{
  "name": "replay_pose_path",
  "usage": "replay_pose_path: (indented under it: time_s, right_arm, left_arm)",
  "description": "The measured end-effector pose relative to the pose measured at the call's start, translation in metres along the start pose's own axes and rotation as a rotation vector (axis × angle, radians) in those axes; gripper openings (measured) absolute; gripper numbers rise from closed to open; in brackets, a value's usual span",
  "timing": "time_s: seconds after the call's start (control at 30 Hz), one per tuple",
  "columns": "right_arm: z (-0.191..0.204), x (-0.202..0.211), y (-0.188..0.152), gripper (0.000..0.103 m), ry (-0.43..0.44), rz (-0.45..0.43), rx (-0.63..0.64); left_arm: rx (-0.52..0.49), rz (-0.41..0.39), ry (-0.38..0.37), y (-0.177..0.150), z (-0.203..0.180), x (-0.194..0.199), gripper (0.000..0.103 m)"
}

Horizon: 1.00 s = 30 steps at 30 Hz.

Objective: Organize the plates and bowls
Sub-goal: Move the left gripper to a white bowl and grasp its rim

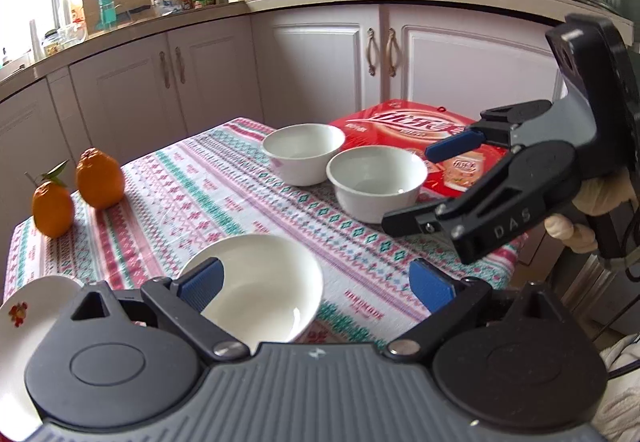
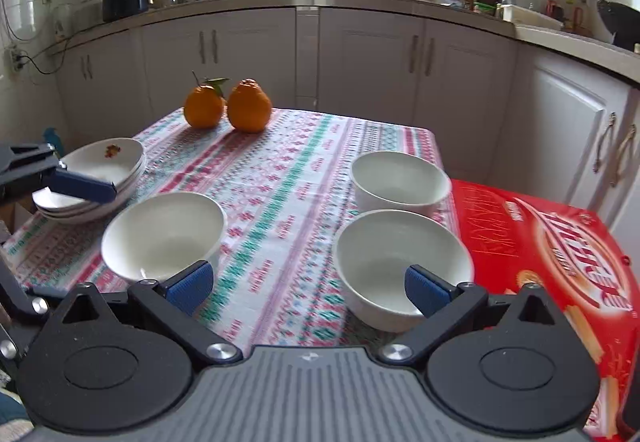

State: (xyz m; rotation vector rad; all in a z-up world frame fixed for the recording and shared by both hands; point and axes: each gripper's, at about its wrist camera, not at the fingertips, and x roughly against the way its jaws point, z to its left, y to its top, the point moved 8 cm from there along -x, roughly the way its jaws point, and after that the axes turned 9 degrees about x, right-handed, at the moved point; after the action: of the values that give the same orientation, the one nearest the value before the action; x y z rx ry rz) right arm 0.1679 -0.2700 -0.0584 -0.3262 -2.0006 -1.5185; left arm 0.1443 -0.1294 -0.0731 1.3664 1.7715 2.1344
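Observation:
Three white bowls stand on the patterned tablecloth. In the right wrist view, one bowl point(image 2: 164, 234) is at the near left, one point(image 2: 402, 266) at the near right and one point(image 2: 400, 181) behind it. A stack of white plates point(image 2: 100, 177) with a flower print sits at the left edge. My left gripper point(image 1: 316, 286) is open, its left pad over the near bowl point(image 1: 260, 282). My right gripper point(image 2: 310, 288) is open, its right pad at the near right bowl's rim. It also shows in the left wrist view point(image 1: 424, 185), beside the two far bowls point(image 1: 374, 181).
Two oranges point(image 2: 228, 107) stand at the table's far side. A red box point(image 2: 560, 242) lies at the table's right end, close to the two bowls. White kitchen cabinets point(image 2: 360, 57) and a counter surround the table.

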Motion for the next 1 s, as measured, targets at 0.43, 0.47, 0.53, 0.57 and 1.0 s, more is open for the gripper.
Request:
replay_pose_path:
  time_s: [0.43, 0.47, 0.53, 0.57, 1.0]
  right_arm:
    - [-0.033, -0.001, -0.041, 0.103, -0.086, 0.038, -0.004]
    - [-0.034, -0.002, -0.043, 0.103, -0.095, 0.039, 0.005]
    - [-0.038, -0.005, -0.046, 0.103, -0.110, 0.041, 0.019]
    - [-0.040, -0.008, -0.048, 0.103, -0.112, 0.045, 0.021]
    - [-0.054, -0.035, -0.045, 0.103, -0.006, 0.028, 0.016]
  left_arm:
    - [-0.018, 0.037, -0.031, 0.032, -0.027, -0.050, 0.099]
    - [-0.021, 0.034, -0.026, 0.035, -0.028, -0.054, 0.099]
    - [-0.027, 0.035, -0.028, 0.041, -0.030, -0.063, 0.099]
    - [-0.024, 0.037, -0.036, 0.044, -0.031, -0.067, 0.099]
    - [-0.009, 0.104, -0.080, 0.070, -0.040, -0.131, 0.086]
